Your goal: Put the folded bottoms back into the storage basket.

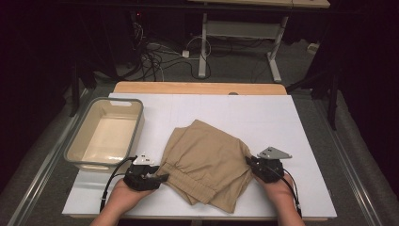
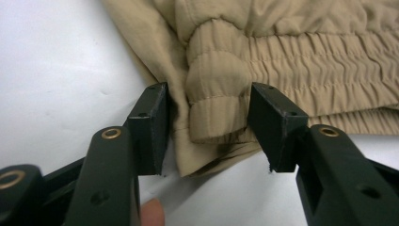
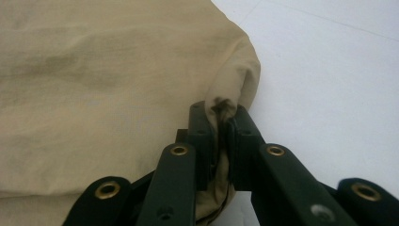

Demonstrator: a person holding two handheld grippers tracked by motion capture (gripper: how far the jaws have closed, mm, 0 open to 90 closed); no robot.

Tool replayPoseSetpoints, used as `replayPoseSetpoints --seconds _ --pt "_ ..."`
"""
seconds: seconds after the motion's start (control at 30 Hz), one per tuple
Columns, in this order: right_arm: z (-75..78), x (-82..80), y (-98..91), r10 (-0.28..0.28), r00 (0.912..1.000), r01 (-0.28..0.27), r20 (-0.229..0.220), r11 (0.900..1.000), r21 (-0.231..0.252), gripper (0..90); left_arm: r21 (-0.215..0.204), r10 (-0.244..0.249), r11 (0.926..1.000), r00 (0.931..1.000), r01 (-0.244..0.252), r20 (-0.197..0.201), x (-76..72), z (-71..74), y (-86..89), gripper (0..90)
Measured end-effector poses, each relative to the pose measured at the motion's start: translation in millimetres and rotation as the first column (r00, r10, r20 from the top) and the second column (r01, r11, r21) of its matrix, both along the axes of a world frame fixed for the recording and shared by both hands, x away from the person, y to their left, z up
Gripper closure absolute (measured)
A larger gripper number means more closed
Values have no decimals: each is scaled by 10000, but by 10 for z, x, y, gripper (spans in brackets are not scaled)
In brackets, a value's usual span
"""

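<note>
Near the table's (image 1: pixel 306 141) front edge lies one pair of tan shorts (image 1: pixel 207 160). The left tool (image 2: pixel 207 127) straddles its waistband corner, not yet clamped; the right tool (image 3: pixel 220 127) pinches one fold. One tub (image 1: pixel 136 129) sits toward the left edge.

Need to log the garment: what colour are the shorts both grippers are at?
Plain tan, no pattern; the shorts show best in the left gripper view.
</note>
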State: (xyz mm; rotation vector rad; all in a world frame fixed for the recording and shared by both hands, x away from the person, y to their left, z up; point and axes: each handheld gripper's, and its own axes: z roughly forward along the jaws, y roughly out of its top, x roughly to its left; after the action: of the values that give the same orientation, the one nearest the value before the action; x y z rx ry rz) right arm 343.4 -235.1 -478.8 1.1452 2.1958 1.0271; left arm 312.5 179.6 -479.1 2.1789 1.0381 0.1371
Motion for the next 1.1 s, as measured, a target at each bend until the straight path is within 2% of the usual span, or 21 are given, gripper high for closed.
replayPoseSetpoints --seconds 0.03,0.3,0.33,0.5,0.73,0.9,0.93,0.97,1.0,1.07,1.1 --pt "0 1 1 -3 10000 3 -2 10000 -10 835 -46 -105 9999 9999 104 -30 -1 2 -4 540" --pt "-3 -3 16 -54 10000 54 7 9999 -137 834 -176 -580 9982 9983 579 -50 -18 -3 -10 641" --pt "-4 -4 18 -67 10000 67 17 9998 -172 834 -146 -625 9979 9980 626 54 -30 -4 -16 680" --pt "-3 -4 18 -60 10000 61 24 9998 -170 834 73 -717 9974 9965 715 434 -57 -1 -29 761" --pt "-1 -14 17 -19 9999 21 139 9999 -142 836 275 -871 9960 9938 854 694 -63 6 -30 788" --pt "8 -32 6 28 9994 -27 339 10000 -38 841 589 -961 9941 9920 914 824 -69 24 -44 789" --pt "8 -32 6 28 9994 -27 339 10000 -38 841 672 -962 9936 9919 907 825 -69 33 -50 789" --pt "11 -39 5 40 9992 -39 393 10000 -24 841 933 -978 9915 9922 904 777 -68 61 -75 789" --pt "11 -39 5 40 9992 -39 393 10000 -24 841 933 -978 9915 9922 904 777 -68 61 -75 788" --pt "16 -48 -2 49 9989 -51 470 10000 41 842 1397 -1080 9853 9918 978 677 -62 112 -113 788" --pt "17 -52 -2 33 9988 -36 490 10000 74 843 1843 -1144 9774 9923 1038 479 -42 172 -163 787"
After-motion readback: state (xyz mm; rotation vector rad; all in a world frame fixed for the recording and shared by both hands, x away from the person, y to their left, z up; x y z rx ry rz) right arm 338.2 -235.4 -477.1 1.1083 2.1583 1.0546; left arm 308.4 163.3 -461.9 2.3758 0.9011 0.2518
